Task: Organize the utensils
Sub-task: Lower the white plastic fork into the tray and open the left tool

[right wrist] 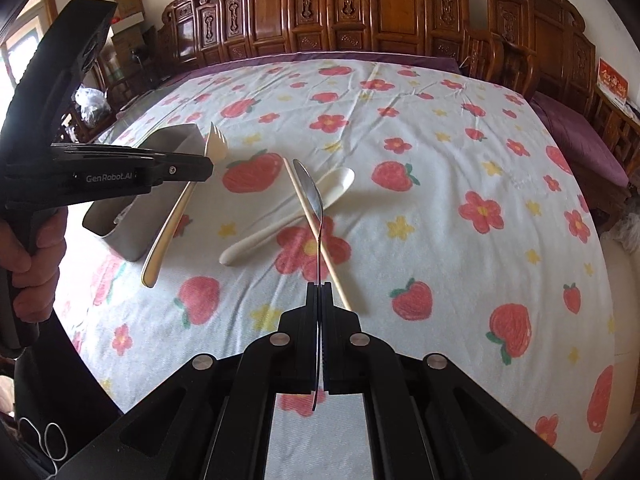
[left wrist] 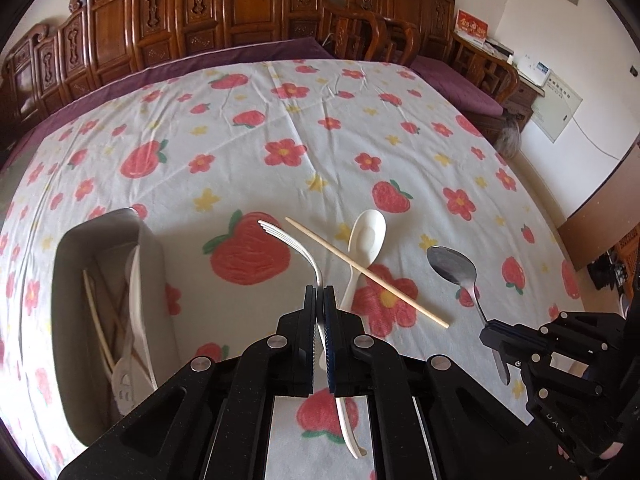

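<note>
My left gripper is shut on a white plastic fork, held above the cloth, tines pointing away; it also shows in the right wrist view. My right gripper is shut on a metal spoon, lifted, bowl forward; the spoon also shows in the left wrist view. A white ceramic spoon lies on the cloth with a single wooden chopstick across it. A grey utensil tray at the left holds chopsticks and white utensils.
The table wears a white cloth with strawberries and flowers. Carved wooden chairs line the far side. The left gripper in a person's hand hangs over the tray in the right wrist view.
</note>
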A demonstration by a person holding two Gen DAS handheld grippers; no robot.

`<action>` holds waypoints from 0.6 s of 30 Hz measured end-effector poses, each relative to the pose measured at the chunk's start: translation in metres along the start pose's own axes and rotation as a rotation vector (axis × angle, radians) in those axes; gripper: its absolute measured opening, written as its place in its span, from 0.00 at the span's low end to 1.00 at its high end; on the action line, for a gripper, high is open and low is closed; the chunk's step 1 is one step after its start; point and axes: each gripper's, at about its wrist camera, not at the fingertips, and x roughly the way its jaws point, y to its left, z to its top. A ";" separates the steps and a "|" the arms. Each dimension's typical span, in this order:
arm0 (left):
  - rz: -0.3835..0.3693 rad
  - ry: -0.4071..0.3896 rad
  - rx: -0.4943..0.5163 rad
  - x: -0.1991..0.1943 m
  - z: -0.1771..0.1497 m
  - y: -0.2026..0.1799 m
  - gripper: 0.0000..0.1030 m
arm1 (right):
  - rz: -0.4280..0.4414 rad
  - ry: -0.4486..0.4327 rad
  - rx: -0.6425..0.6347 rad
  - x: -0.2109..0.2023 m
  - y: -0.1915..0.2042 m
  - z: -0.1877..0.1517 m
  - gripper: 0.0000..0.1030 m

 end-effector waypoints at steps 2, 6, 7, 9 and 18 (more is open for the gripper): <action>0.002 -0.014 -0.004 -0.009 -0.001 0.007 0.03 | 0.002 -0.003 -0.006 -0.002 0.007 0.003 0.02; 0.008 -0.042 -0.021 -0.027 -0.001 0.023 0.03 | 0.009 -0.010 -0.026 -0.005 0.024 0.012 0.02; 0.011 -0.049 -0.027 -0.032 -0.002 0.029 0.03 | 0.012 -0.012 -0.030 -0.005 0.028 0.014 0.02; 0.017 -0.057 -0.040 -0.038 -0.002 0.039 0.03 | 0.018 -0.015 -0.035 -0.005 0.036 0.019 0.02; 0.060 -0.073 -0.070 -0.057 -0.003 0.083 0.03 | 0.041 -0.029 -0.067 -0.004 0.067 0.038 0.02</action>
